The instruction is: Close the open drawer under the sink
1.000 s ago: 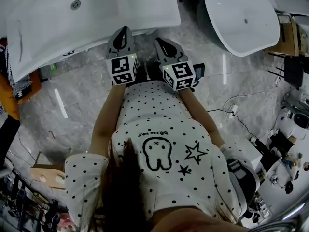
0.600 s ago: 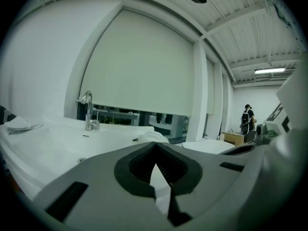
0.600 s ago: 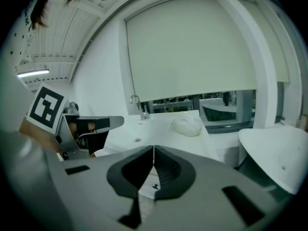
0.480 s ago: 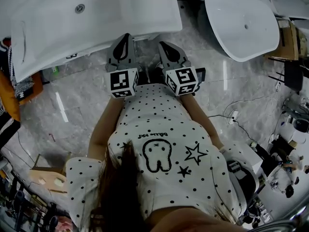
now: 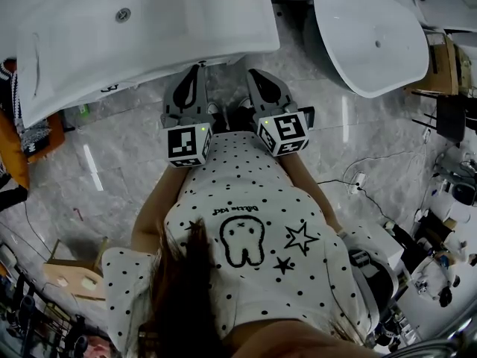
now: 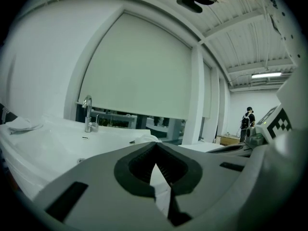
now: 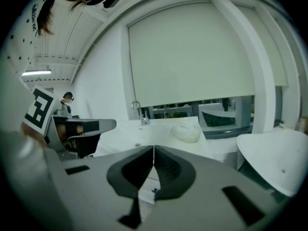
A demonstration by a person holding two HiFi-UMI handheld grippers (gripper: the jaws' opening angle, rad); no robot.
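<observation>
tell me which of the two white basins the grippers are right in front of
The wide rectangular sink: its front edge lies just ahead of the left gripper and right gripper. The oval basin stands off to the right.

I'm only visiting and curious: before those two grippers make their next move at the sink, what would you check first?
1. Left gripper empty, jaws together: ok.
2. Right gripper empty, jaws together: ok.
3. Both grippers held just in front of the sink, pointing at it: ok.
4. Drawer in sight: not ok, no view shows it.
5. Drawer open or shut: cannot tell.
</observation>
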